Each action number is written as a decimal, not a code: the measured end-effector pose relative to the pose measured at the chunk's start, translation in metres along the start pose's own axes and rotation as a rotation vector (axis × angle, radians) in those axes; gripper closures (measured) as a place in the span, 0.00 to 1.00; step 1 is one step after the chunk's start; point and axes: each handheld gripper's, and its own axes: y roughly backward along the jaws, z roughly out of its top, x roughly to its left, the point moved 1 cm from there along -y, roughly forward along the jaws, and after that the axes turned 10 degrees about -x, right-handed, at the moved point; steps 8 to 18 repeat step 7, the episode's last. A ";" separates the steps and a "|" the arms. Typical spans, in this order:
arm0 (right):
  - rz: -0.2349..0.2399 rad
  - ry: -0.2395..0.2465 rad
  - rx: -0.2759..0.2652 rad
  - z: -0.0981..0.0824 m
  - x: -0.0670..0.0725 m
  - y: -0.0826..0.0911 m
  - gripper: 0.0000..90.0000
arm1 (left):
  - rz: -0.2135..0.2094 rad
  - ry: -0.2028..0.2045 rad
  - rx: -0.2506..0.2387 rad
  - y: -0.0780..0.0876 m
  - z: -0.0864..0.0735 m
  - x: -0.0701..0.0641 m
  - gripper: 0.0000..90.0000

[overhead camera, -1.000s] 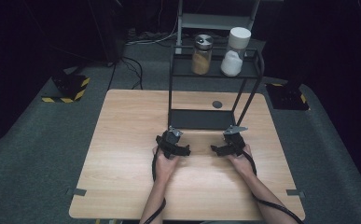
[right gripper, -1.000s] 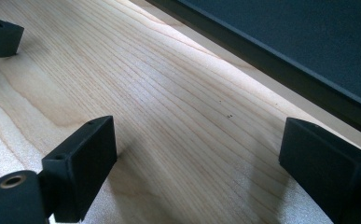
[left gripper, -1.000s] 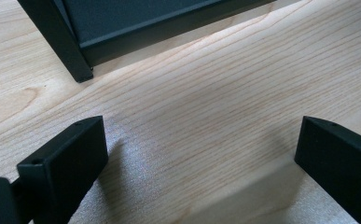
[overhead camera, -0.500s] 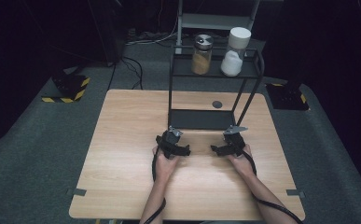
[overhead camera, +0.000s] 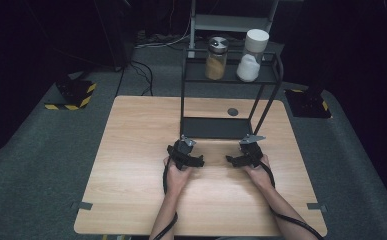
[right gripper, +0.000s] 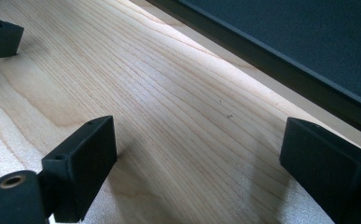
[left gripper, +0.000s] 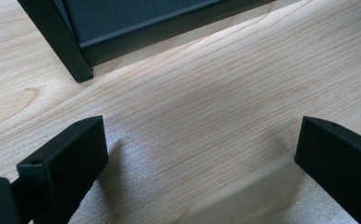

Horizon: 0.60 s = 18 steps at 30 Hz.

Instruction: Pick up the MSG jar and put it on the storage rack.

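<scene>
1. Resting both grippers on the wooden table [overhead camera: 131, 150], we are holding the left gripper [overhead camera: 185, 148] and right gripper [overhead camera: 245, 149] side by side, just in front of the black rack [overhead camera: 216, 128].
2. We are seeing the left gripper's jaws standing wide apart over bare wood, nothing between them, rack's corner leg [left gripper: 59, 44] ahead.
3. We are seeing the right gripper's jaws also wide, nothing gripped, rack's bottom shelf [right gripper: 308, 42] near.
4. We are spotting 2 jars on the rack's top shelf: spice jar [overhead camera: 216, 58] and white-lidded jar [overhead camera: 251, 56], well apart from both grippers.
</scene>
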 end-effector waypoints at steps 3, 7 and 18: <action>-0.001 0.003 0.001 0.000 0.000 0.000 0.11 | -0.002 0.000 -0.001 0.000 0.000 0.000 0.03; -0.001 0.003 0.003 0.000 0.000 0.000 0.11 | -0.003 -0.003 0.003 0.001 0.000 -0.001 0.03; -0.001 0.003 0.003 0.000 0.000 0.000 0.11 | -0.003 -0.003 0.003 0.001 0.000 -0.001 0.03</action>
